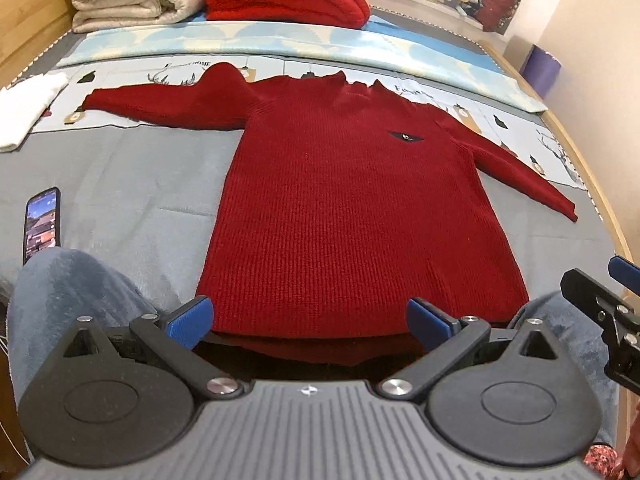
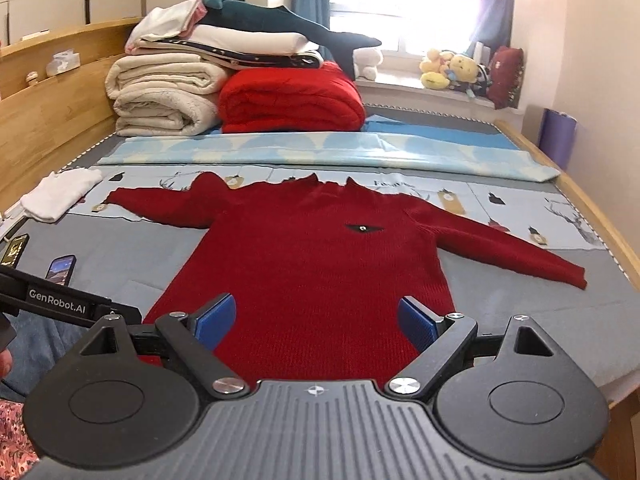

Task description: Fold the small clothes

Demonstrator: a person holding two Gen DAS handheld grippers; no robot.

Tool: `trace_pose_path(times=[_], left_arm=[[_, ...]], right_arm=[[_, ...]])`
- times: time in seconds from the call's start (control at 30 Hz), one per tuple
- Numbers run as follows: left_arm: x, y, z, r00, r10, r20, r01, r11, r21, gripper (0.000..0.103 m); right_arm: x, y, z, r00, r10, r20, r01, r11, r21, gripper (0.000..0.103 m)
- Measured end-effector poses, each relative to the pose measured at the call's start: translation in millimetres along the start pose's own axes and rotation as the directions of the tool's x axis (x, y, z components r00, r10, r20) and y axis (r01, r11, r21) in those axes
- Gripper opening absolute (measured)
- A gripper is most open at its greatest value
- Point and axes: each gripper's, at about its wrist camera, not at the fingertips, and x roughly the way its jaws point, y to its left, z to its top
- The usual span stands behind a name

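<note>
A dark red knitted sweater (image 1: 344, 208) (image 2: 304, 264) lies flat on the bed, front up, both sleeves spread sideways and its hem toward me. A small black emblem (image 1: 406, 136) sits on its chest. My left gripper (image 1: 310, 320) hovers over the hem, jaws wide apart, nothing between the blue pads. My right gripper (image 2: 316, 322) hangs above the lower body of the sweater, also wide apart and empty. The right gripper's black frame shows at the right edge of the left wrist view.
A phone (image 1: 42, 222) lies on the grey sheet left of the sweater. A folded white garment (image 2: 60, 194) sits at the far left. Folded cream blankets (image 2: 164, 96) and a red blanket (image 2: 292, 100) are stacked at the headboard. A person's jeans-clad knee (image 1: 68, 284) is beside the hem.
</note>
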Motion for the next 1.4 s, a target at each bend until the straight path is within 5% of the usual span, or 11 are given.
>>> trace_pose_path(times=[0.5, 1.4], left_arm=[[25, 3, 18, 0.997, 0.078, -0.003, -0.077, 0.995, 0.064, 0.103], [142, 66, 98, 0.989, 0.085, -0.123, -0.091, 0.995, -0.049, 0.103]], right_arm=[[31, 9, 3, 0.994, -0.002, -0.11, 0.0, 1.0, -0.025, 0.089], [145, 34, 19, 0.947, -0.028, -0.321, 0.012, 0.999, -0.052, 0.089]])
